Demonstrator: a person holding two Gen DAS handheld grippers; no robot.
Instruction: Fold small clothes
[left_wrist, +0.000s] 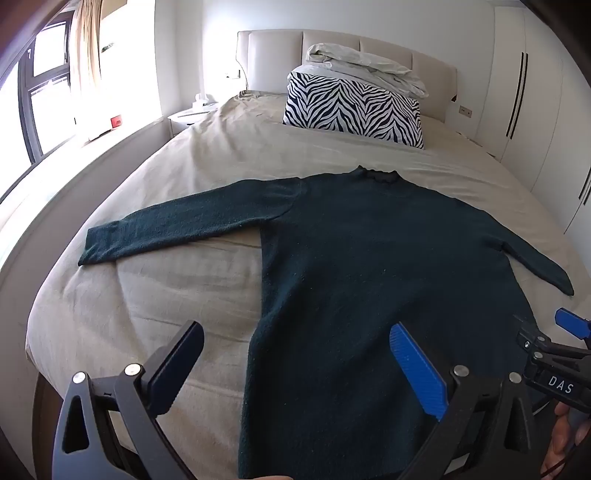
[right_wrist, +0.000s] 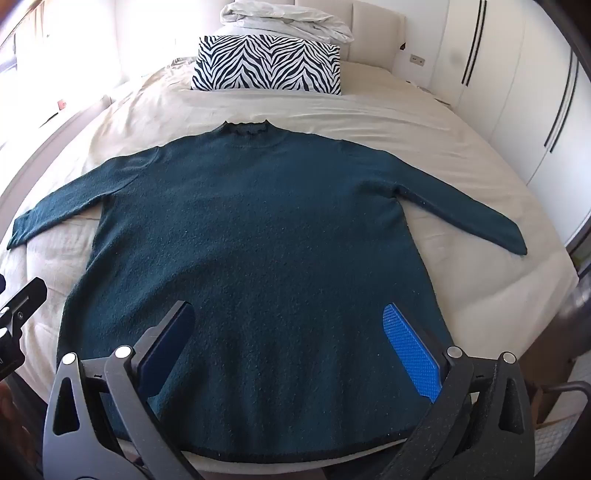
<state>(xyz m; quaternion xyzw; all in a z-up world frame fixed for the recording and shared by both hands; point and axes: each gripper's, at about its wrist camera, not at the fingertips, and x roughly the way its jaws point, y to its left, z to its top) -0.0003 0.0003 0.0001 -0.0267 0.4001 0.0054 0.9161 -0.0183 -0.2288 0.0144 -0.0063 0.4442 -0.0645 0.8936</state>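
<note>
A dark teal knit sweater (left_wrist: 362, 266) (right_wrist: 258, 240) lies flat and face up on the beige bed (left_wrist: 177, 166) (right_wrist: 424, 122), collar toward the headboard, both sleeves spread out sideways. My left gripper (left_wrist: 295, 354) hovers open above the sweater's lower left side, one finger over the sheet, the other over the knit. Over the lower middle of the sweater near its hem, my right gripper (right_wrist: 288, 336) is open too and holds nothing. The right gripper's tip (left_wrist: 569, 325) shows at the right edge of the left wrist view.
A zebra-print pillow (left_wrist: 354, 107) (right_wrist: 269, 66) stands at the headboard with a folded pale duvet (left_wrist: 365, 66) (right_wrist: 288, 18) on top. White wardrobe doors (left_wrist: 535, 110) (right_wrist: 517, 92) line the right side. A window and sill (left_wrist: 44, 92) run along the left.
</note>
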